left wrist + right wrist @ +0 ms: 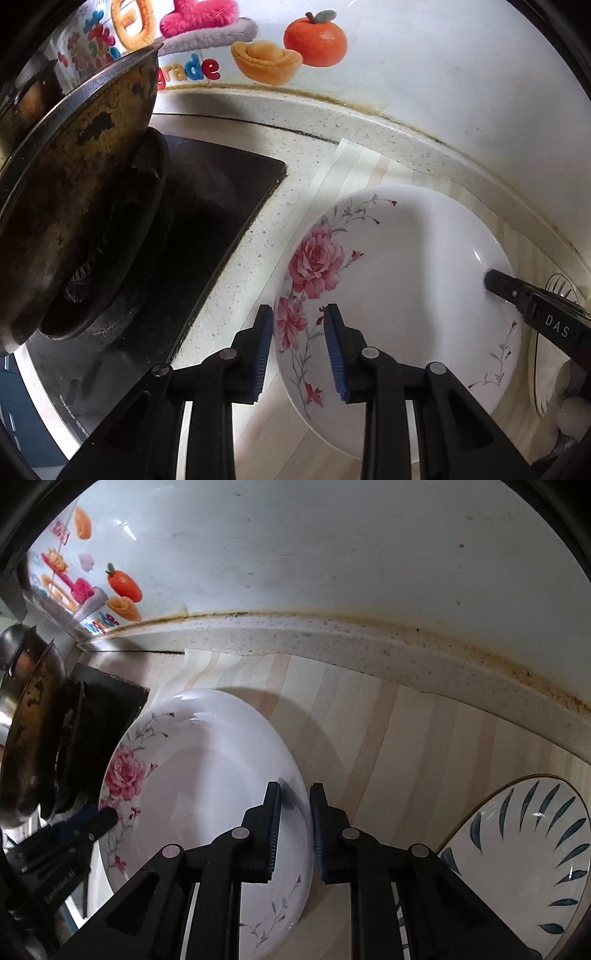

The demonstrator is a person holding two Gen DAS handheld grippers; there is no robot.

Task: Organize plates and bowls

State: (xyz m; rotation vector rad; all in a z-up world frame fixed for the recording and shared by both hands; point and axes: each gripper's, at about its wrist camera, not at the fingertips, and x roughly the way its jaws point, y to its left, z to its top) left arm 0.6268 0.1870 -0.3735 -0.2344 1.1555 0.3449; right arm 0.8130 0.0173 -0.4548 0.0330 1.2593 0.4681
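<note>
Two spread hand-held grippers, left (pixel 298 332) and right (pixel 294 812), astride floral plate (pixel 406 258) on wood-grain counter mat (pixel 388 731) beside stove (pixel 207 206).

We observe that both units share one build: the left gripper (pixel 298 328) and right gripper (pixel 295 808) have black plastic linkage arms, round silver pivot pins, and blue ribbed pads (pixel 263 350) lining the jaws. White lettering marks the housings.

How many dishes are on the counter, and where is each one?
2. The rose plate lies beside the stove, between both tongs. The leaf bowl sits to its right, partly cut off at the frame edge. More dishes may be out of view.
</note>
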